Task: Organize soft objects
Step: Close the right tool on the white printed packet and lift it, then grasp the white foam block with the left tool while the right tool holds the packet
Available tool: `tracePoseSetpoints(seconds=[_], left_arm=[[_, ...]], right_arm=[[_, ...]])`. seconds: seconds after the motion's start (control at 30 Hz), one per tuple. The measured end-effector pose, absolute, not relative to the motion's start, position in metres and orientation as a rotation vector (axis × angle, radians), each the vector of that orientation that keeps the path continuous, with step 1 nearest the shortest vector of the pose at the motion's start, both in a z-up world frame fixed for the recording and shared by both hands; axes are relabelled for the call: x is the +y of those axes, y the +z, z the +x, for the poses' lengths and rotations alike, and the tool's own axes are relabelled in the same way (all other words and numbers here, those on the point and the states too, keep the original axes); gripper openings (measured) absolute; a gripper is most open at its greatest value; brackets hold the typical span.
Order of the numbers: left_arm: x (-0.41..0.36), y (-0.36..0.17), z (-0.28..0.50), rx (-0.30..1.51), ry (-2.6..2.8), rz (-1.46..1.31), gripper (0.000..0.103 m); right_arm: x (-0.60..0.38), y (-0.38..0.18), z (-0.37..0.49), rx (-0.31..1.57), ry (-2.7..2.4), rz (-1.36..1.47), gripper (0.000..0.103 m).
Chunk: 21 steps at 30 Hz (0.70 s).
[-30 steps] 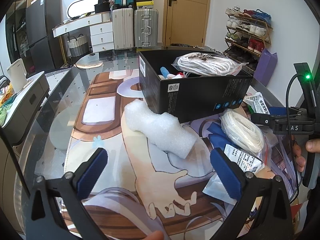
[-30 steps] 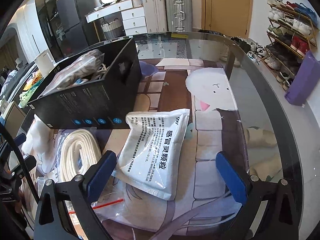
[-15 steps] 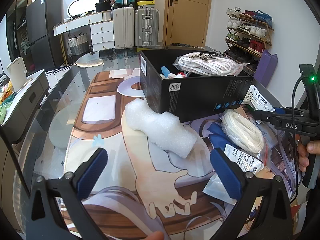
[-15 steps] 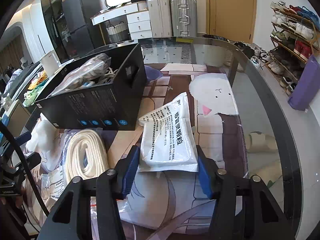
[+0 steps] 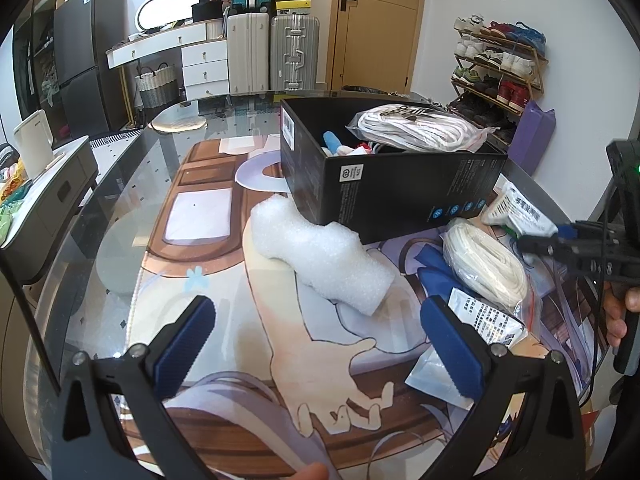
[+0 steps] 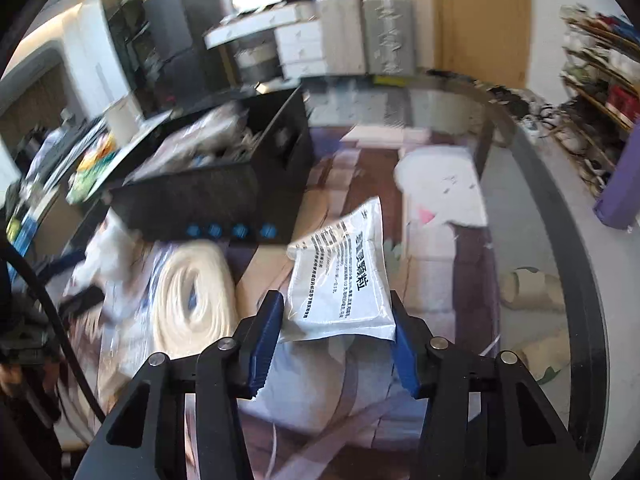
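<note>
Glass table (image 5: 120, 216) with printed mat (image 5: 280, 340); fridge (image 5: 88, 52), suitcases (image 5: 294, 52), door (image 5: 376, 20), shoe rack (image 5: 500, 64). Left gripper (image 5: 316, 344) wide, empty, foam roll (image 5: 320, 256) ahead beside black box (image 5: 400, 196). Only the right view shows right gripper (image 6: 338, 320), jaws just closed, clamping the white pouch (image 6: 344, 280), lifted beside rope coil (image 6: 192, 288).

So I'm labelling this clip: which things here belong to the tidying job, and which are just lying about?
Part of the job:
- white printed pouch, clamped in the right gripper
- black box, already holding soft items
- bagged white rope
- foam roll
- left gripper, open and empty

Just lying about:
- suitcases
- shoe rack
- purple bag
</note>
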State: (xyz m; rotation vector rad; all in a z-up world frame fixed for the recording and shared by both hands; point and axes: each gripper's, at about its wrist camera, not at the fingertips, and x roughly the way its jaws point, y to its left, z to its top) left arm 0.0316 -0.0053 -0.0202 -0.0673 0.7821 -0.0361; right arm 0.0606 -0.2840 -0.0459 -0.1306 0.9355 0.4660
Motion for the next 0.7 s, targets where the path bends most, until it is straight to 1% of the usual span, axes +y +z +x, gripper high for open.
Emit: tracePoseSetpoints(seconds=[0.1,0.2,0.27,0.3,0.53,0.6,0.63,0.67,0.7], left_arm=[[-0.006,-0.020,0.031,0.782,-0.034,-0.066,0.103],[-0.005,-0.021,0.031,0.782,-0.034,-0.064,0.103],[-0.006,-0.021,0.030,0.783,-0.034,-0.065,0.103],[-0.006,-0.021,0.030,0.782,-0.035,-0.065,0.103],[-0.006,-0.021,0.030,0.784,-0.035,-0.065,0.103],[-0.006,-0.022,0.029,0.784,-0.036,-0.067,0.103],[-0.006,-0.022,0.029,0.785,-0.036,-0.069,0.103],[-0.007,-0.022,0.029,0.786,-0.035,-0.070,0.103],[-0.008,-0.022,0.028,0.788,-0.035,-0.071,0.103]], right_arm=[[-0.283,-0.047,0.051,0.943,0.501,-0.203,0.053],[-0.286,-0.044,0.047,0.930,0.498,-0.219,0.061],[-0.289,-0.043,0.048,0.914,0.471,-0.209,0.079],[-0.291,-0.043,0.048,0.907,0.460,-0.203,0.081],[-0.286,-0.050,0.056,0.902,0.450,-0.172,0.080],[-0.283,-0.053,0.057,0.898,0.432,-0.187,0.070],[-0.280,-0.053,0.056,0.894,0.425,-0.214,0.063],[-0.279,-0.052,0.056,0.891,0.422,-0.220,0.059],[-0.279,-0.052,0.056,0.895,0.429,-0.213,0.059]])
